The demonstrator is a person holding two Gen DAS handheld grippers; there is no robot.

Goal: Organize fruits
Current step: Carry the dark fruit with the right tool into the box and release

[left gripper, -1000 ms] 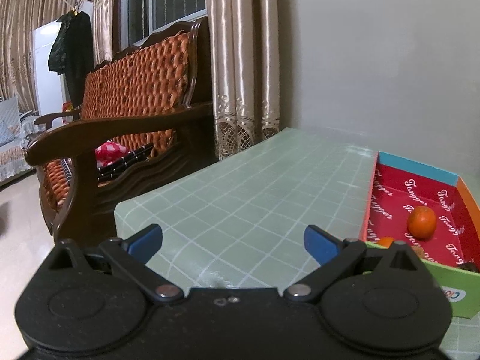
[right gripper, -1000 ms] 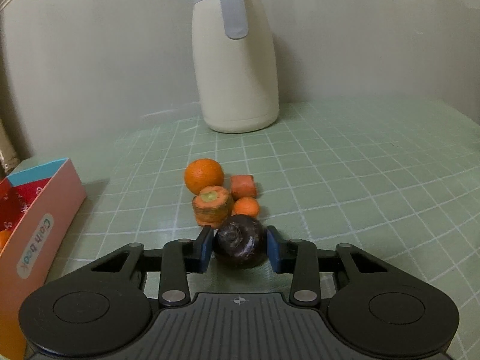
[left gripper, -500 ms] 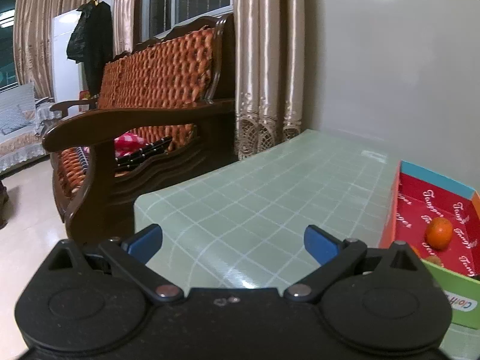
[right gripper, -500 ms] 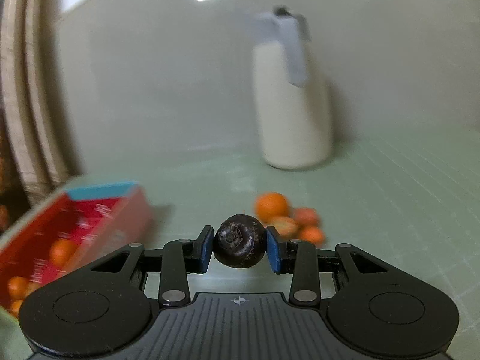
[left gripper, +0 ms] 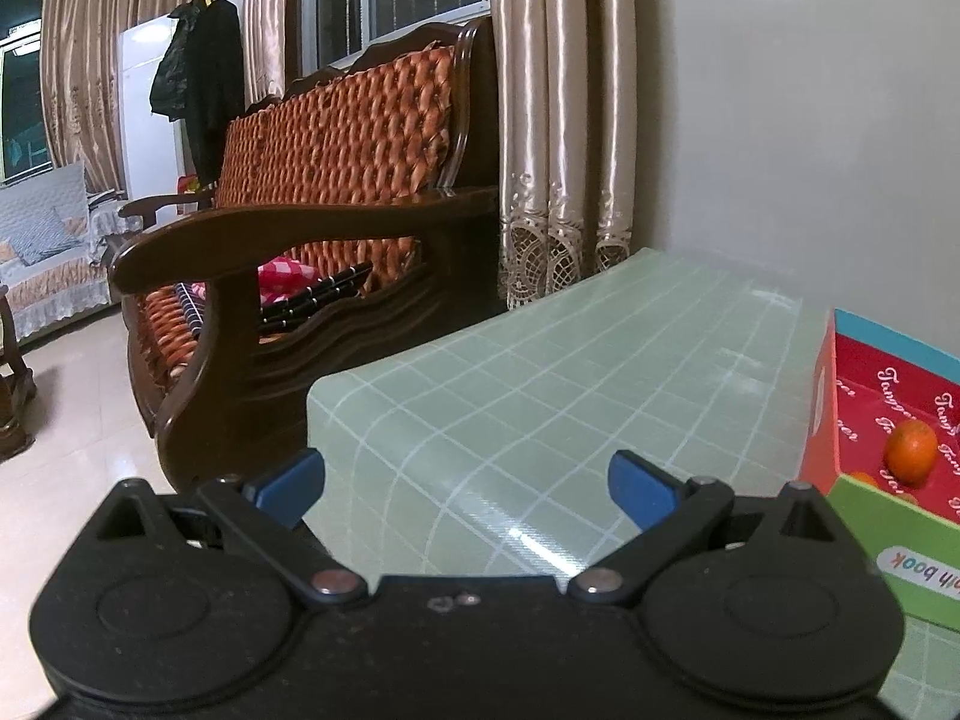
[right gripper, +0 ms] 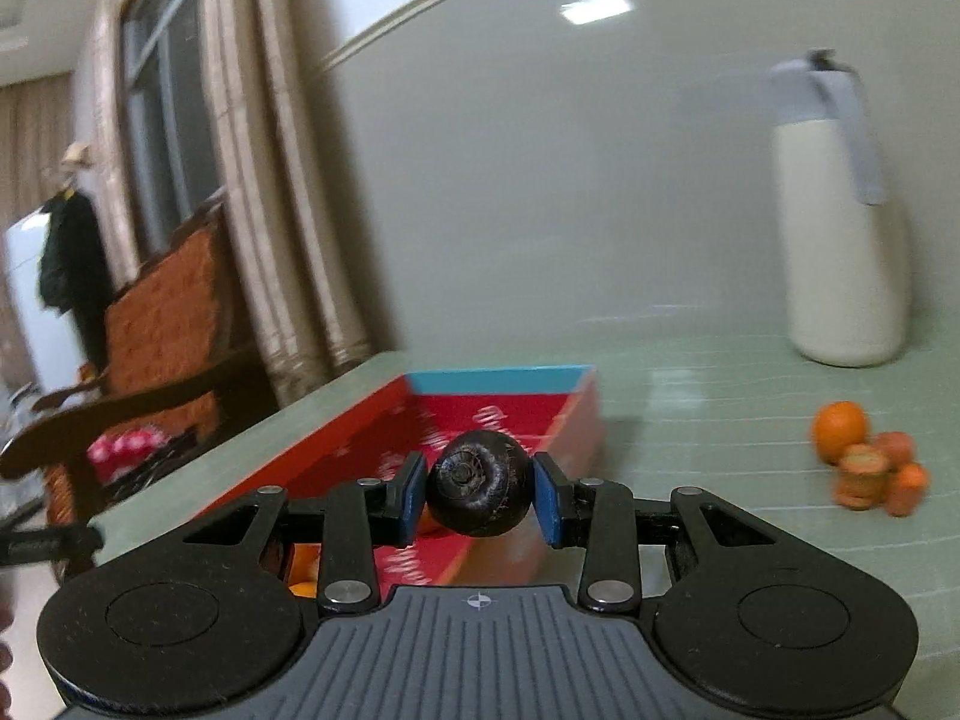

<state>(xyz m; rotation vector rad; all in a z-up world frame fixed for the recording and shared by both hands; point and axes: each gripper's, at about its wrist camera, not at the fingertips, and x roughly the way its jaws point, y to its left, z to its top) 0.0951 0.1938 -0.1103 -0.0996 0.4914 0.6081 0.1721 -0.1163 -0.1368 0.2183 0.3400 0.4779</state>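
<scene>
While box (right gripper: 576, 414) lies beyond, dark fruit (right gripper: 479, 483) sits clamped between right jaws.

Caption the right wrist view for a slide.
Right gripper holds a dark round fruit before the red box; more produce waits beside the jug.

A dark, round, wrinkled fruit (right gripper: 479, 483) sits at frame centre, above the open red box (right gripper: 504, 414) with its blue far wall. At right, an orange (right gripper: 840, 423) touches three cut orange pieces (right gripper: 882, 474).
</scene>
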